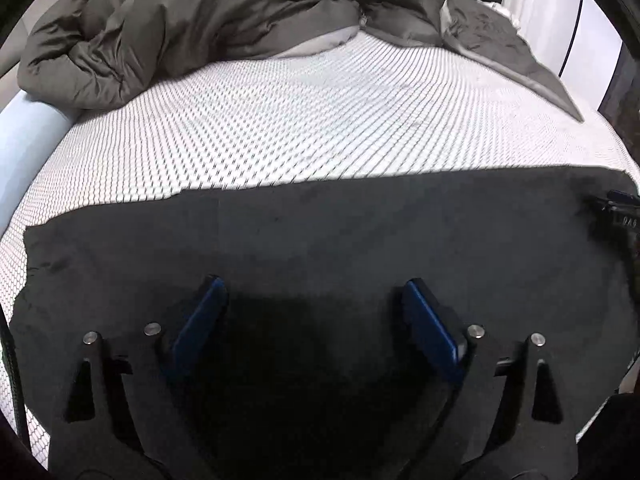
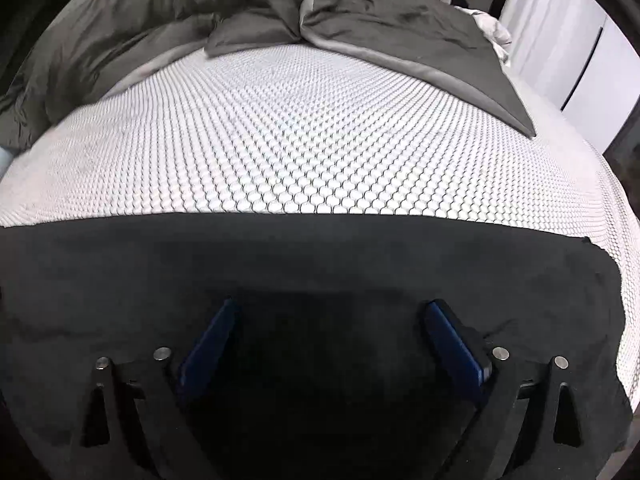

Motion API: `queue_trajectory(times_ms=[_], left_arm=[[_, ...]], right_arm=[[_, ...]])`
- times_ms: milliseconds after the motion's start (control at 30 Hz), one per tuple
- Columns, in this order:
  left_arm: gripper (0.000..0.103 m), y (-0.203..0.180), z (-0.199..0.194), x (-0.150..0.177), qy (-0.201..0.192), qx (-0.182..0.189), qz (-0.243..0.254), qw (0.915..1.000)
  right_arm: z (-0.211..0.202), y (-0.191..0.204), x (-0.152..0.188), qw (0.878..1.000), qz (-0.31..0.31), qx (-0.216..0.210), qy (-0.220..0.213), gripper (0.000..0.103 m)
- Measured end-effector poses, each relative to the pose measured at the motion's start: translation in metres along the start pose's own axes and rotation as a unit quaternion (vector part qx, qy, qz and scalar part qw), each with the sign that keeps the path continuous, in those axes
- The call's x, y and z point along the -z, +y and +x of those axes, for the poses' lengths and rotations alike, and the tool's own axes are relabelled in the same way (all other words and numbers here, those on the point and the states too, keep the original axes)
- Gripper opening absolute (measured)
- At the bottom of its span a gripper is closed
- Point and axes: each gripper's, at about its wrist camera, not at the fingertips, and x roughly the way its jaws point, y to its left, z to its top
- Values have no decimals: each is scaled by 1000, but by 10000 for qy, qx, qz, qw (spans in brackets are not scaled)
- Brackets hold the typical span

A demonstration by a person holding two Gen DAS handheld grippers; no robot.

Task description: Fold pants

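Note:
Dark charcoal pants lie flat across the near part of a white honeycomb-patterned bed cover. My left gripper is open, its blue pads spread wide just above the pants, holding nothing. In the right wrist view the same pants span the frame, with their right end showing. My right gripper is open too, blue pads apart over the fabric, empty. Part of the right gripper shows at the right edge of the left wrist view.
A rumpled grey-brown duvet is piled along the far side of the bed, with a dark grey pillow at the far right. White cabinet doors stand beyond the bed's right edge. A pale blue bed rim is at the left.

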Motion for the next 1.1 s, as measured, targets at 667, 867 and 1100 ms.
queue_trajectory(times_ms=[667, 867, 1100], left_arm=[[90, 75, 16, -2, 80, -898, -1142, 9894], [79, 126, 9, 9, -12, -1083, -1554, 9819], [37, 117, -33, 34, -144, -515, -1180, 9916]], right_arm=[[-5, 116, -4, 9905, -1148, -751, 82, 97], [3, 94, -11, 9917, -1129, -611, 18, 97], [0, 71, -8, 9901, -1240, -648, -88, 98]])
